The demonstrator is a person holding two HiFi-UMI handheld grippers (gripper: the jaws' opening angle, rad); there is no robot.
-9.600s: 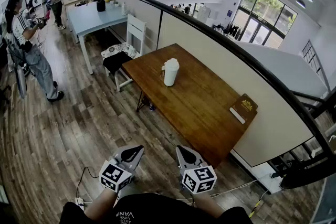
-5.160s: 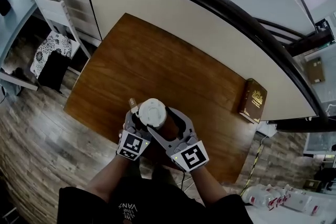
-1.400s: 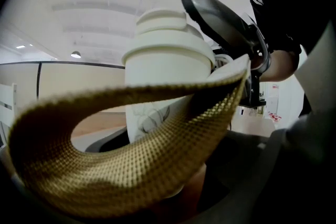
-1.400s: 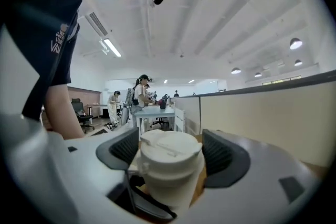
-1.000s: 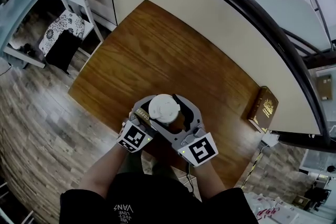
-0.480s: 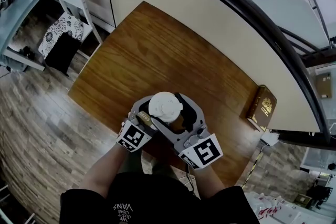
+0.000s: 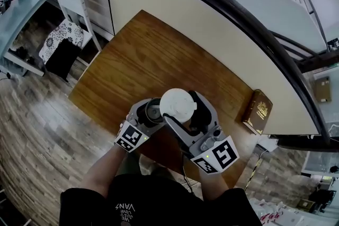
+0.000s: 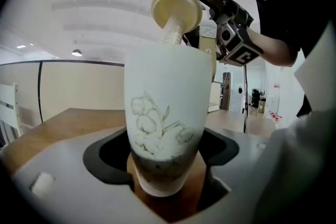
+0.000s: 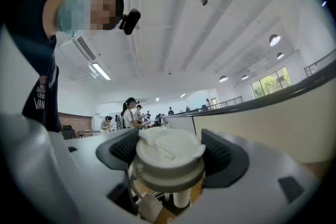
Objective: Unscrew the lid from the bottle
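Observation:
A white bottle [image 8: 165, 123] with a flower drawing stands upright in my left gripper [image 8: 166, 178], which is shut on its lower body. In the head view the bottle's open dark mouth [image 7: 153, 110] shows beside the left gripper [image 7: 146, 115]. My right gripper [image 9: 170, 162] is shut on the white lid [image 9: 169, 150]. The lid [image 7: 178, 104] is off the bottle, held just above and to the right of the mouth by the right gripper [image 7: 185, 109]. From the left gripper view the lid [image 8: 176, 8] hangs over the bottle's rim with a stem below it.
Both grippers are over the near edge of a brown wooden table [image 7: 153, 50]. A brown book [image 7: 258, 111] lies at the table's right end. A cream partition with a dark rail [image 7: 222, 34] runs behind it. A white chair [image 7: 71, 13] stands to the left.
The lid sat on the bottle half a second ago. The right gripper has since lifted it up and to the right, uncovering the bottle's mouth. The left gripper holds still.

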